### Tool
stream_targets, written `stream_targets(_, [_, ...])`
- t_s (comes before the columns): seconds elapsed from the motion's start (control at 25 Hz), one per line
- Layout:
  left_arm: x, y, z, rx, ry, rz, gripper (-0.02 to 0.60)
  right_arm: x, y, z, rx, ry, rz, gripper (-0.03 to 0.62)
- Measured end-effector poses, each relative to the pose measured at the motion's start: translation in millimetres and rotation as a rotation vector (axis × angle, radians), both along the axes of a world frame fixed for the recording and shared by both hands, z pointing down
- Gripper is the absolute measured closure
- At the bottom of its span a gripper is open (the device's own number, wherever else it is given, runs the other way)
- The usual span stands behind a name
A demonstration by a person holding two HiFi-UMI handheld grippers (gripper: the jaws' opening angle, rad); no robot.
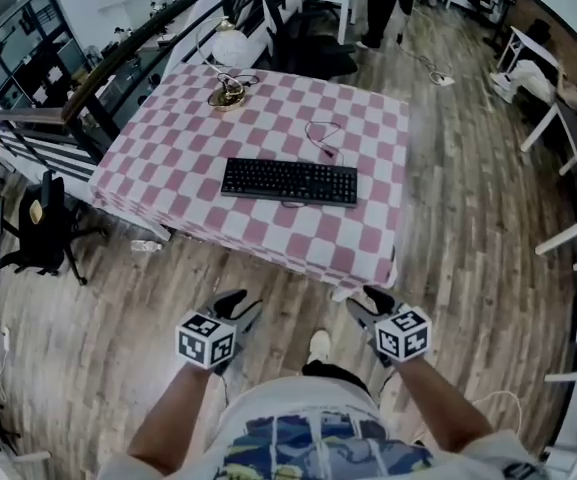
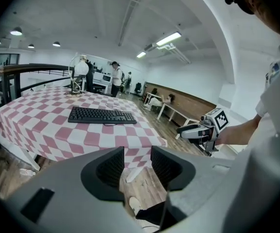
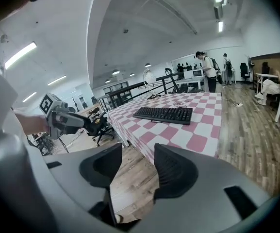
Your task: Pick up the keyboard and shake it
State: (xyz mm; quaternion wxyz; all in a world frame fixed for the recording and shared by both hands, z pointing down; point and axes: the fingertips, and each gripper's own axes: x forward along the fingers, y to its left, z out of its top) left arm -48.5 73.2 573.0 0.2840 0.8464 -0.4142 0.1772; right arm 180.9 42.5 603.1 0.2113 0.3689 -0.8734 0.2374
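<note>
Head view, black keyboard (image 1: 289,181), checkered tablecloth (image 1: 168,153)

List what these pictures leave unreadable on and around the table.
Keyboard key legends: too small in every view.
Thin cable behind it: head view, too fine to trace its ends.
Table underside: every view, hidden by the checked cloth.
Brass-coloured object at the far corner: too small to identify.

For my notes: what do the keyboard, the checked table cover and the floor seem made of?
Keyboard: likely matte black plastic; dull, glare-free, rows of moulded keys.
Table cover: probably cloth, pink-and-white checks; it drapes over the edges.
Floor: wood or wood-look laminate, slight sheen; plank seams and grain show, which one is unclear.
</note>
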Motion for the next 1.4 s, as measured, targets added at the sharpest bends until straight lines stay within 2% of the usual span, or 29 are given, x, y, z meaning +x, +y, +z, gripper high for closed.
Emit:
stream_targets(0.24, [6, -71, 4, -0.006, -0.059, -0.059, 0.417, 22, -93, 14, -0.004, 0.002, -0.055, 0.387])
stream_targets(0.44, [-12, -120, 13, -0.026, -0.073, -0.101, 0.417, 21, -154, 26, -0.02, 0.025, -0.088, 0.386])
stream_targets(0.68, [-64, -195, 40, -0.058, -0.074, -0.105, 0.417, 14, -228, 55, -0.079, 0.046, -0.028, 0.385])
stream_targets(0.84, [-101, -260, 60, -0.101, -0.081, -0.082, 0.417, 11, -275, 78, -0.147, 0.079, 0.03, 0.384])
stream_targets(1.0, [-133, -320, 80, -0.149, -0.084, -0.056, 0.411, 5, -331, 84, -0.166, 0.114, 0.101, 0.368])
stream_targets(1.24, [-165, -382, 117, -0.222, -0.097, 0.0, 0.379, -5, -375, 115, -0.253, 0.122, 0.18, 0.326])
stream_targets(1.4, [-174, -410, 144, -0.286, -0.08, 0.03, 0.36, -13, -398, 130, -0.284, 0.129, 0.206, 0.291])
